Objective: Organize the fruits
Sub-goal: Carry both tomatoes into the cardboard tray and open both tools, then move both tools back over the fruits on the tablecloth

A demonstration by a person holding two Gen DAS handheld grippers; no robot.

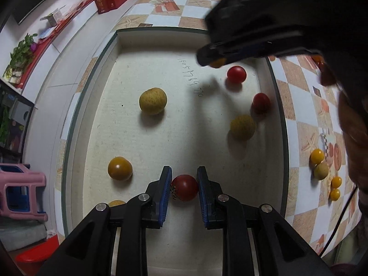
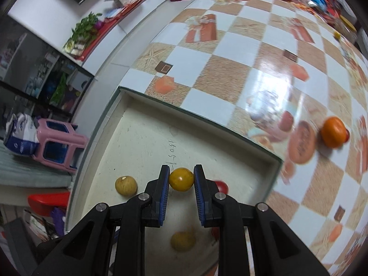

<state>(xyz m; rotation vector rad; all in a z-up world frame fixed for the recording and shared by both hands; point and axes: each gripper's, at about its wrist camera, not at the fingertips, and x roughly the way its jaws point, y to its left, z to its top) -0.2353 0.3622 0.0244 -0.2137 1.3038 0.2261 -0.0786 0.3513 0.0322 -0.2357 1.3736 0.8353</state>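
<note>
The left gripper (image 1: 184,187), bottom middle, squeezes a round dark red tomato (image 1: 184,187) over the shallow white box (image 1: 138,142). The right gripper (image 2: 181,179) pinches a small round yellow tomato (image 2: 181,179), bottom middle, above that box.
</note>
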